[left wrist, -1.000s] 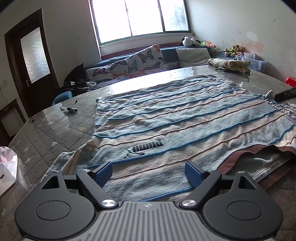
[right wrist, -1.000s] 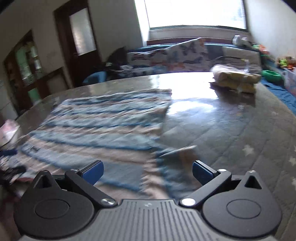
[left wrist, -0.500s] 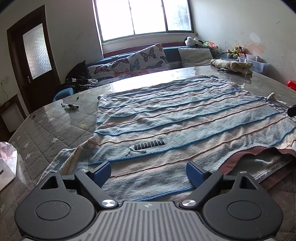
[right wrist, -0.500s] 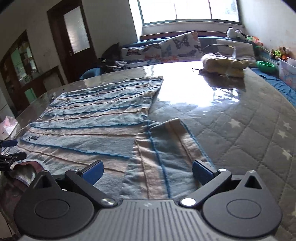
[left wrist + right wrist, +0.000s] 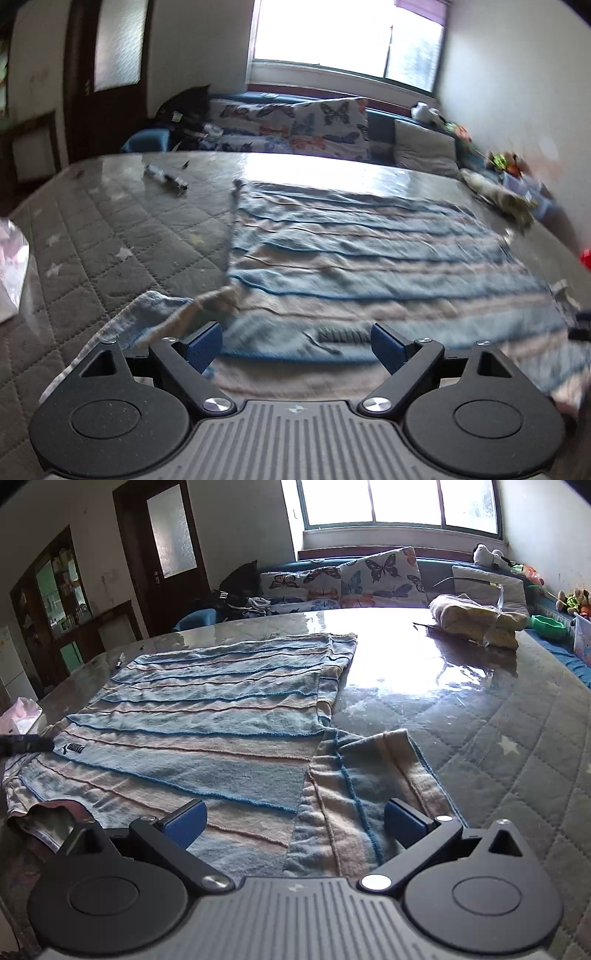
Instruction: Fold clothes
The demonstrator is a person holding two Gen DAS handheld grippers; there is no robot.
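We held the left gripper wide open w/ nothing between its blue pads, low over the near edge of the striped shirt, just short of its dark logo. The right gripper was equally spread and empty, above the shirt's right sleeve, which lay flat beside the body. The shirt was spread face-up across the quilted table, collar toward us. Further out: a pen near the table's far-left edge, a folded yellowish bundle far right, butterfly cushions on the sofa under the window. The left view was blurred.
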